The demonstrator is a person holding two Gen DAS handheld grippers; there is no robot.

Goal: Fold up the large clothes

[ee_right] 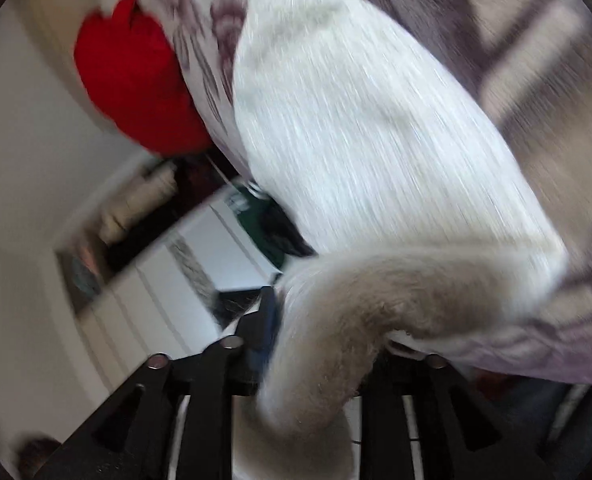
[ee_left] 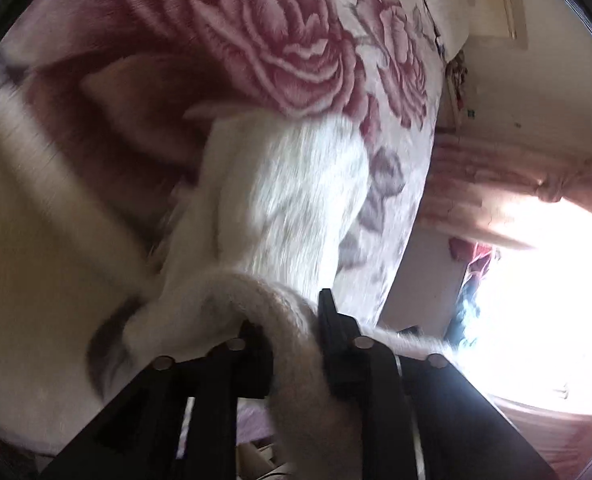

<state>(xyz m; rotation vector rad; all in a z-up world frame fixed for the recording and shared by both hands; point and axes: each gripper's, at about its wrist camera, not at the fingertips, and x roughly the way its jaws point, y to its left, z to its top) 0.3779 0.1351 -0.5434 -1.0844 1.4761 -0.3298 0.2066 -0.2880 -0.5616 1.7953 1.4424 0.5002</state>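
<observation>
Daylight floods in from a window [ee_left: 536, 300] at 4 o'clock in the left wrist view, blown out to pure white glare. The bedspread [ee_left: 296, 40] near it is well lit, its 9 o'clock side in shadow. Both views show motion blur, strongest on the white garment [ee_right: 356, 140]. Fisheye bending curves the edges, with black corners.

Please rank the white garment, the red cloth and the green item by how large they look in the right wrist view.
1. White garment, though it lies nearest the camera.
2. Red cloth.
3. Green item, partly hidden.
</observation>
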